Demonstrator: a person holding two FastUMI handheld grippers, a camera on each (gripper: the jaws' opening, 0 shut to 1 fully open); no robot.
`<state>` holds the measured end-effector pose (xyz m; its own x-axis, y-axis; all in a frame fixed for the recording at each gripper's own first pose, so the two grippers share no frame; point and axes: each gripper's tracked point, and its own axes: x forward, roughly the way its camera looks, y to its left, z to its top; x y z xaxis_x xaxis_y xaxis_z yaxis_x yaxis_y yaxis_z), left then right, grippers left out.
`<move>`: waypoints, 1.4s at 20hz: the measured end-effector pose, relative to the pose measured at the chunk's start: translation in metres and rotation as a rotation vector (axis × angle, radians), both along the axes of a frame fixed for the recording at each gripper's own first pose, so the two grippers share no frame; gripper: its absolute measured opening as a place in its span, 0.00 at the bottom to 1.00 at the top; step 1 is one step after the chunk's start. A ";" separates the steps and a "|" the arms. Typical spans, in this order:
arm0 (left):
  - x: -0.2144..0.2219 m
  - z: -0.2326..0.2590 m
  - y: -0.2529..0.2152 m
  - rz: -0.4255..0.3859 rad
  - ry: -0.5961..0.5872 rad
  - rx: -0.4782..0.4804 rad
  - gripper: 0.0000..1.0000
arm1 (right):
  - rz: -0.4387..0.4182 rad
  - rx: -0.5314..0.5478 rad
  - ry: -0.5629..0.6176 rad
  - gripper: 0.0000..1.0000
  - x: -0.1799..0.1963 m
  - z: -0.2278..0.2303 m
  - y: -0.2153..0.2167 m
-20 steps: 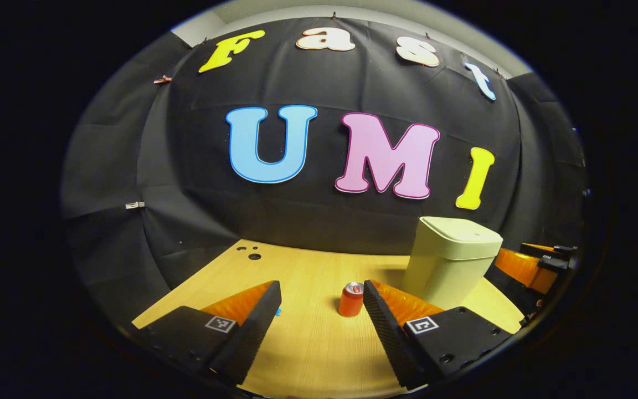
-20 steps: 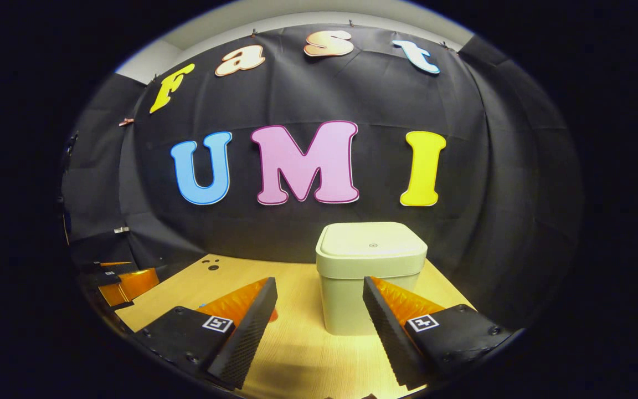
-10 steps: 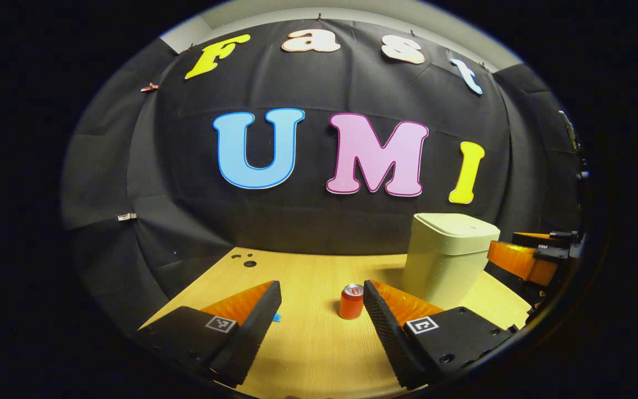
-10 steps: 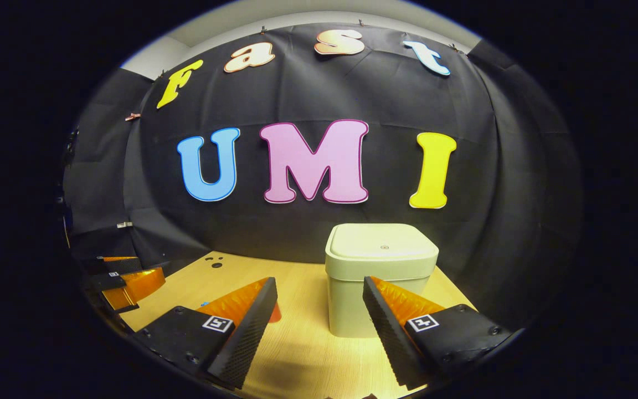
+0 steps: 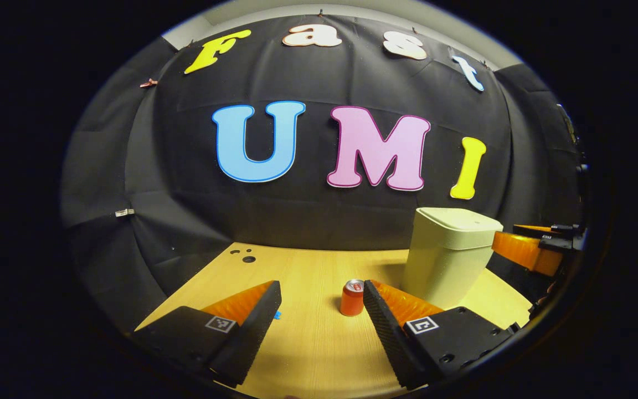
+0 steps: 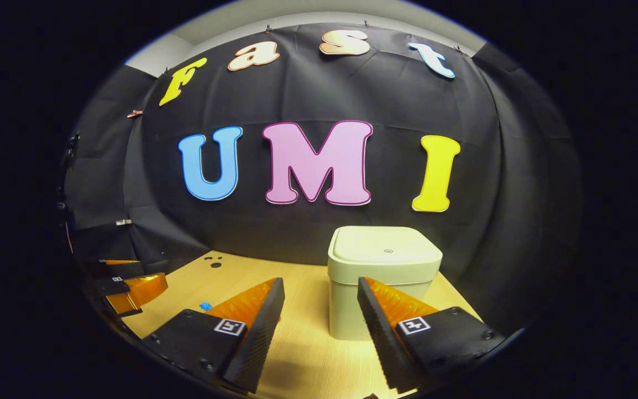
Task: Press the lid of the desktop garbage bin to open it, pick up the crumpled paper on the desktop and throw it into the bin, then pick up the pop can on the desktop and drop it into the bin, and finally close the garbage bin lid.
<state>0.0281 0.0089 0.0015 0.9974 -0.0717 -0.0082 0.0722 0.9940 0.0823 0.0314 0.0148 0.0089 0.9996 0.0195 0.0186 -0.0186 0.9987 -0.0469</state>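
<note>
A pale green bin (image 6: 381, 288) stands on the wooden table (image 6: 308, 354) just beyond my right gripper (image 6: 321, 284), whose fingers are open with nothing between them. The bin's lid (image 6: 385, 250) lies flat and shut. In the left gripper view the same bin (image 5: 451, 256) is at the right, and a small red pop can (image 5: 352, 297) stands upright on the table (image 5: 308, 343) beside the right finger (image 5: 385, 327) of my open left gripper (image 5: 322, 288). Each view shows the other gripper at its edge: the right gripper (image 5: 529, 250) past the bin, the left gripper (image 6: 126, 284) at the far left.
The black cloth wall closes the table's far side just behind the bin. A small blue scrap (image 6: 205, 306) lies on the wood at the left, and several small dark holes (image 5: 246, 257) mark the far left corner. Open tabletop stretches between can and holes.
My right gripper's fingers have drawn slightly closer together, and the bin sits a touch nearer in its view. The left gripper has tilted only a little; the can and bin have not moved.
</note>
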 end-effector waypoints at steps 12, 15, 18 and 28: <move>0.008 -0.007 0.005 -0.004 0.029 0.007 0.95 | -0.008 -0.023 0.017 0.23 0.018 0.008 -0.005; 0.009 -0.008 0.008 0.004 0.032 0.002 0.95 | -0.028 -0.020 0.017 0.09 0.020 0.012 -0.014; 0.008 -0.010 0.011 0.014 0.038 -0.011 0.95 | -0.008 -0.015 0.032 0.05 0.023 0.010 -0.015; 0.003 -0.016 0.020 0.059 0.042 -0.037 0.96 | 0.046 -0.007 0.079 0.05 0.037 0.024 -0.021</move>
<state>0.0313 0.0287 -0.0141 0.9987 -0.0141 -0.0485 0.0162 0.9989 0.0435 0.0682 -0.0066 0.0325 0.9960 0.0655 -0.0606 -0.0686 0.9963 -0.0509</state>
